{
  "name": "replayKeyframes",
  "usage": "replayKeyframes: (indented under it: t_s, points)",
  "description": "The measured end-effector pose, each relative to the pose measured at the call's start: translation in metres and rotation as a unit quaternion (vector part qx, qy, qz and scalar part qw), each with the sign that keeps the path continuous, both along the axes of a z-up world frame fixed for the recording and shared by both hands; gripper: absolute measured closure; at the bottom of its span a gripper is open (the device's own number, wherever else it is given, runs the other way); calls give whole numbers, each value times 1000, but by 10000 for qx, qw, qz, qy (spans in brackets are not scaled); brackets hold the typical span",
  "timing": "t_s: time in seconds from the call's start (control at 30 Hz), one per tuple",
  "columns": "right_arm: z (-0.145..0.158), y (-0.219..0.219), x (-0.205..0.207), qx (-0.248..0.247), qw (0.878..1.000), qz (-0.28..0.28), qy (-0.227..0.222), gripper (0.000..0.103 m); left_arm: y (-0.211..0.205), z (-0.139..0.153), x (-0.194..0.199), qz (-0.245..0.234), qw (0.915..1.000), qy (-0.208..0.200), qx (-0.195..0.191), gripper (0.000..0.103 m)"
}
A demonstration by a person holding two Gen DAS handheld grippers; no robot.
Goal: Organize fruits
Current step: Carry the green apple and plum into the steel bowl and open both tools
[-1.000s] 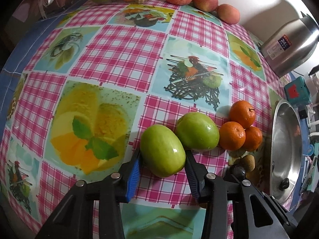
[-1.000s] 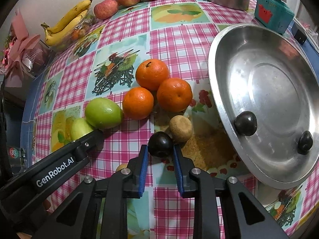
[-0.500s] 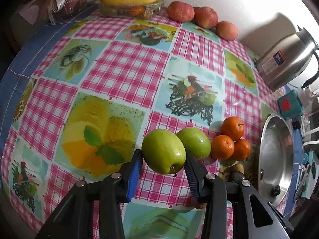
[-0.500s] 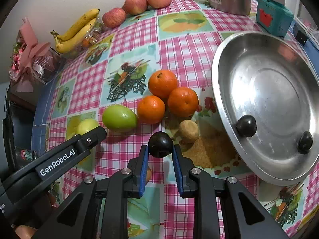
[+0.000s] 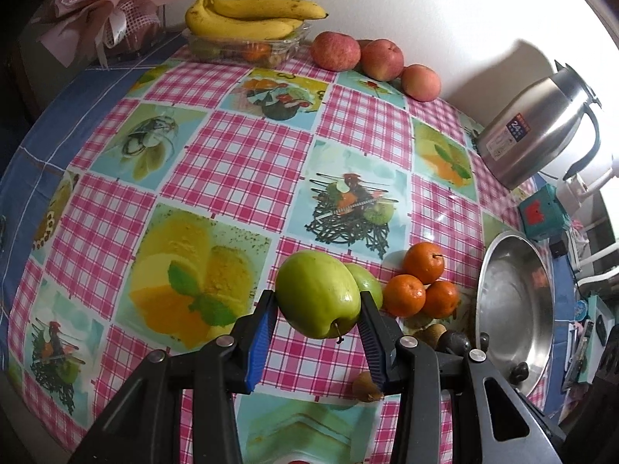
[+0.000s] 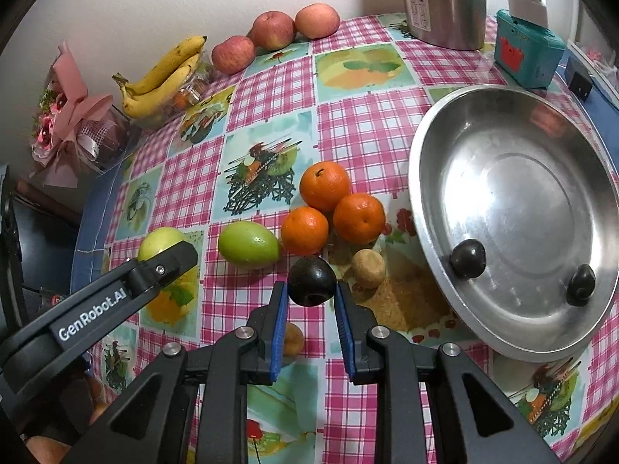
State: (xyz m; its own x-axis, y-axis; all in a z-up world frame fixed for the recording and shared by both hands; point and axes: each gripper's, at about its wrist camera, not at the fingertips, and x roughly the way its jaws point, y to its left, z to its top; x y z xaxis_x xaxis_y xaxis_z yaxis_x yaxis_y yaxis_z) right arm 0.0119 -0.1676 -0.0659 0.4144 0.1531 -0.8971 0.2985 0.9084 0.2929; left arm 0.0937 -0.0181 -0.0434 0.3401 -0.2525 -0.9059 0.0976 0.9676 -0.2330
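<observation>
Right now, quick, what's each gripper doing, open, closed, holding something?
Left gripper: closed on a green apple, held above the table.
Right gripper: closed on a dark plum.

White wall behind checkered tablecloth.

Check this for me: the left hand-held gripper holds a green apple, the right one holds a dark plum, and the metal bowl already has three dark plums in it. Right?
Not quite. The right wrist view shows two dark plums in the metal bowl, not three. The rest holds: the left hand-held gripper holds a green apple, and the right hand-held gripper holds a dark plum.
</observation>
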Motion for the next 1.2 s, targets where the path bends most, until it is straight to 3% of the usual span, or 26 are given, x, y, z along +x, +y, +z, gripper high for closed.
replayKeyframes:
  t_s: [0.63, 0.83, 1.0, 1.2]
  points:
    - [6, -76, -31, 57, 9924, -1226, -90, 78, -59, 7, -28, -964, 9949, -221, 181, 58]
    - [8, -98, -40, 122, 9877, -1555, -87, 78, -89, 9, -44, -1431, 9890, -293, 237, 58]
    - [10, -121, -51, 92, 9828, -1842, -100, 78, -121, 12, -59, -1958, 9792, -428, 313, 58]
    - [10, -142, -62, 3, 9768, -2141, -71, 78, -147, 13, -63, -2196, 9733, -562, 348, 58]
